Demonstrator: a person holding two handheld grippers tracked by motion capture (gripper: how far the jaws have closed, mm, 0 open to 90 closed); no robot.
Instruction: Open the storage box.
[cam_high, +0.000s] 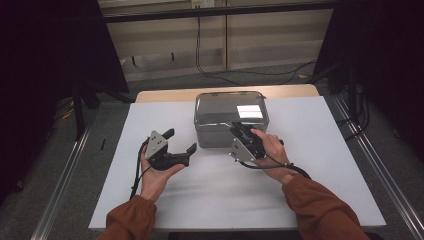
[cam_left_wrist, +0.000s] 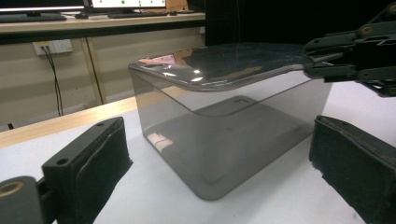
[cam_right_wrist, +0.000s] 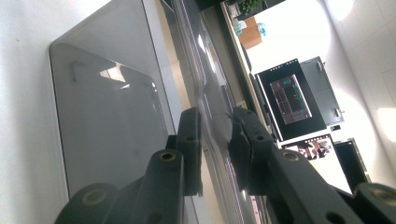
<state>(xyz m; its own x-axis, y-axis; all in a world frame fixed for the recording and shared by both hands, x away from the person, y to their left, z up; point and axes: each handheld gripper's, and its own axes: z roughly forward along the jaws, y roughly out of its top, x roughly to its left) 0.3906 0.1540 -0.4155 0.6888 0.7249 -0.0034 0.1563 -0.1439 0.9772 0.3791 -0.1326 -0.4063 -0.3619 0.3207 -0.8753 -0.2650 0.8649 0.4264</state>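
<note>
One grey clear box (cam_high: 231, 120), one lid (cam_left_wrist: 224, 63), two tongs (cam_high: 176, 141) (cam_high: 239, 128), one white table (cam_high: 320, 165)

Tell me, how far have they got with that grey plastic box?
Done: the right gripper is clamped on the front edge of the lid, as the left gripper view shows. In hand: the lid sits on the box, not visibly lifted. Left: the left gripper hangs open beside the box, touching nothing; probably the lid comes off next.

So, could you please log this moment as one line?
right gripper: shut on lid edge | left gripper: open, beside box
</note>
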